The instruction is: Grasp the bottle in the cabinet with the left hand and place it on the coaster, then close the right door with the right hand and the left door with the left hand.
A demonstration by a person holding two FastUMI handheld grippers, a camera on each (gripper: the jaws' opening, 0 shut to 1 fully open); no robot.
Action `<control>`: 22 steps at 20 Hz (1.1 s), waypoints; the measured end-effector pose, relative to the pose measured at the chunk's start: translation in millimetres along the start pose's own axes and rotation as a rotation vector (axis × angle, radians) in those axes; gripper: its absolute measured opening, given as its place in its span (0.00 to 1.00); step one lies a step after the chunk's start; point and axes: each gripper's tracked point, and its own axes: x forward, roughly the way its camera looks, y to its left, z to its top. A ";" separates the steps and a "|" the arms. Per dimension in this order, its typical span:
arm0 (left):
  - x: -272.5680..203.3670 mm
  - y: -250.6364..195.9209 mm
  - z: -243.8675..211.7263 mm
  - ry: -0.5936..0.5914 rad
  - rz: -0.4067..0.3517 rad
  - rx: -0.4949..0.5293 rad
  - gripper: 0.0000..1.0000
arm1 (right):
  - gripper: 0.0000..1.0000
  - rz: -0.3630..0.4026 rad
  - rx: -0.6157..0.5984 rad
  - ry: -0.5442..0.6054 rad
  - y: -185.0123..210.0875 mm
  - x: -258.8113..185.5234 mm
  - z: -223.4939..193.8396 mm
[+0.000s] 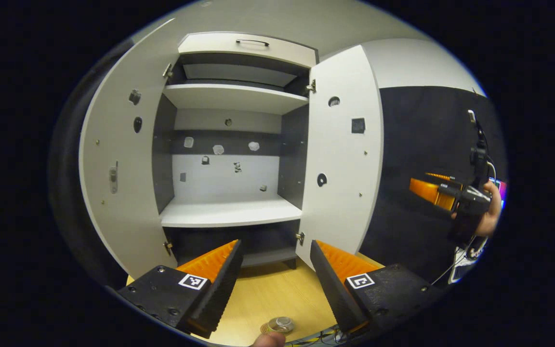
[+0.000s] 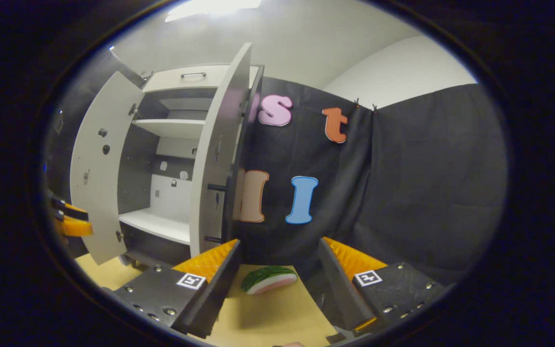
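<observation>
- One cabinet [image 1: 231, 144] stands on the wooden table [image 1: 268, 294], with two doors swung wide: the left door [image 1: 123, 178] and the right door [image 1: 342, 159].
- Inside, two white shelves are bare: an upper shelf [image 1: 234, 96] and a lower shelf [image 1: 229, 213]. One drawer front [image 1: 248, 47] with one handle sits on top.
- One bottle [image 1: 281, 325] stands on the table at the bottom edge of the left gripper view, out of the cabinet, seen from above; whether a coaster lies under it cannot be told.
- The left gripper [image 1: 275, 270] hovers over the table before the cabinet, fingers spread, gripping nothing.
- The right gripper [image 2: 277, 270] is likewise spread and empty; in the left gripper view it shows far right [image 1: 434, 190], held by a hand [image 1: 492, 212].
- One toy watermelon slice [image 2: 269, 279] lies on the table between the right gripper's fingers, touching neither.
- Each finger carries one square marker tag; no brand or legible label anywhere.
</observation>
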 end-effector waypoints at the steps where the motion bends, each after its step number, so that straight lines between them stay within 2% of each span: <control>1: -3.3 3.6 4.9 -0.001 0.013 0.002 0.91 | 0.96 0.015 0.013 -0.006 0.0 6.7 0.2; 2: -6.7 5.3 12.3 -0.012 0.017 0.002 0.92 | 0.94 0.022 0.025 -0.016 -3.4 15.0 1.5; 3: -11.6 9.3 17.2 -0.016 0.026 0.004 0.92 | 0.96 0.020 0.033 -0.015 -7.1 24.1 3.1; 6: -32.2 19.1 27.1 -0.022 0.041 0.016 0.92 | 0.95 0.019 0.056 -0.021 -10.8 43.7 7.3; 11: -57.5 36.5 35.9 -0.056 0.072 0.088 0.92 | 0.95 0.028 0.111 -0.017 -2.4 79.4 23.4; 14: -62.7 45.1 35.4 -0.057 0.095 0.079 0.89 | 0.95 0.059 0.114 -0.012 13.7 88.0 29.7; 16: -65.1 50.1 31.5 -0.046 0.109 0.053 0.92 | 0.95 0.098 0.089 -0.007 32.8 86.0 30.4; 17: -66.1 53.8 31.0 -0.046 0.119 0.043 0.92 | 0.89 0.097 0.075 -0.013 35.3 84.2 32.2; 18: -66.3 54.2 30.3 -0.045 0.119 0.035 0.92 | 0.87 0.095 0.080 -0.006 35.7 87.5 32.5; 19: -66.3 53.3 29.8 -0.046 0.119 0.030 0.92 | 0.90 0.087 0.095 0.003 35.7 87.5 31.9; 22: -64.3 52.8 26.1 -0.041 0.116 0.029 0.92 | 0.90 0.052 0.115 0.023 35.8 82.5 30.2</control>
